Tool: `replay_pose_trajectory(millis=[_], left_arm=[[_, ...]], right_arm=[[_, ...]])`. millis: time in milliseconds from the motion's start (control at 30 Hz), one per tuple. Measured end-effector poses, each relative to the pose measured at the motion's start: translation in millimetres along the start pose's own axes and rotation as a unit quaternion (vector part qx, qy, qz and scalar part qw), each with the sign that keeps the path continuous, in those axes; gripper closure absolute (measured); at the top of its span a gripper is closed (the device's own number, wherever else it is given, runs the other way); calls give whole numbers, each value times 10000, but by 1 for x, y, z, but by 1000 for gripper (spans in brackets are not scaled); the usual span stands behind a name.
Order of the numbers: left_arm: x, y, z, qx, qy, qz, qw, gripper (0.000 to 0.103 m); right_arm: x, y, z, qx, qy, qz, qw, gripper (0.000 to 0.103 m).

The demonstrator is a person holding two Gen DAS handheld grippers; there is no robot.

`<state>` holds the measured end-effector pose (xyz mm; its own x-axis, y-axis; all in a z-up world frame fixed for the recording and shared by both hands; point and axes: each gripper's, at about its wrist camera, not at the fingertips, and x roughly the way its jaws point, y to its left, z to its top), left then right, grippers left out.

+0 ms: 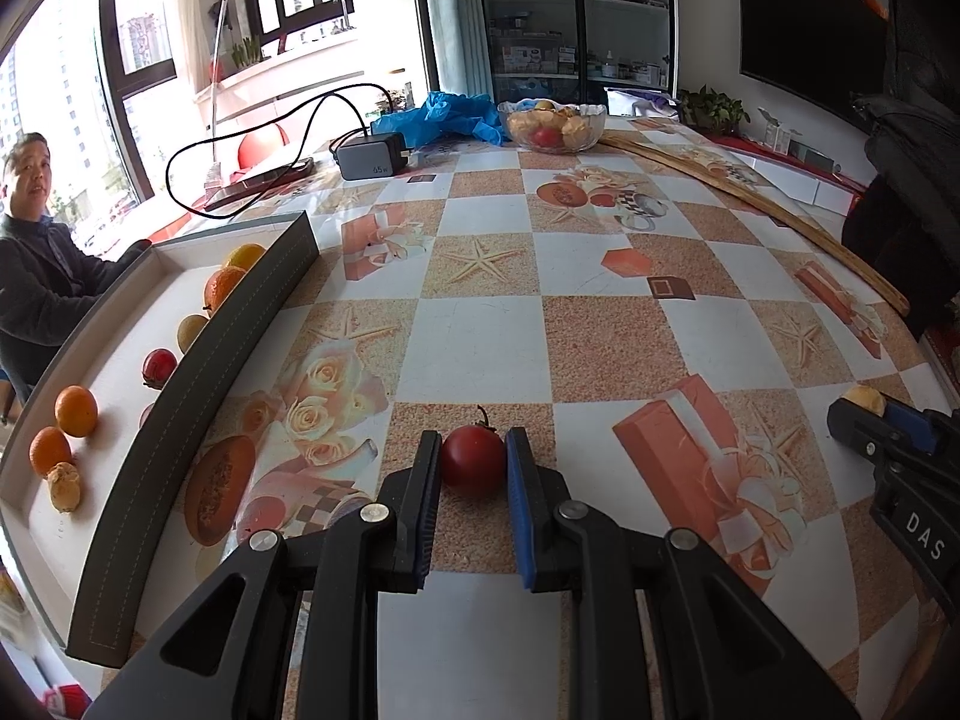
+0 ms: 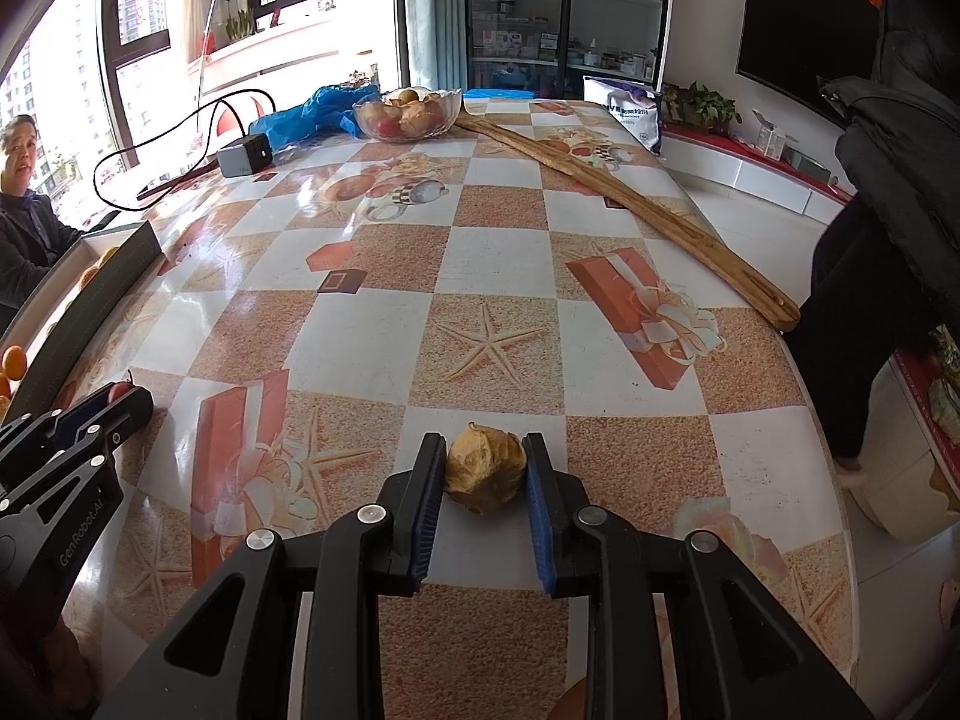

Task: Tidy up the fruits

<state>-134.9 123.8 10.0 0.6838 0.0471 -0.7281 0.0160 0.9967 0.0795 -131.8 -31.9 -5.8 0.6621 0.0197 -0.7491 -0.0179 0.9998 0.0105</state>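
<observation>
Left view shows tray (image 1: 198,360) fruit; right view, white bag (image 2: 624,111).

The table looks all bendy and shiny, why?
Left wrist view: the fisheye lens curves the table and the tray wall, and the window is washed out white. Right wrist view: same bending, with window glare shining on the tablecloth at left; the corners go dark.
</observation>
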Motion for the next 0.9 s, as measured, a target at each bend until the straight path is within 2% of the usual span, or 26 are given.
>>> replay_pose_trajectory(millis=[900], left_arm=[[0, -1, 0, -28, 4, -26, 10000, 80]], right_arm=[[0, 2, 0, -2, -1, 0, 10000, 76]])
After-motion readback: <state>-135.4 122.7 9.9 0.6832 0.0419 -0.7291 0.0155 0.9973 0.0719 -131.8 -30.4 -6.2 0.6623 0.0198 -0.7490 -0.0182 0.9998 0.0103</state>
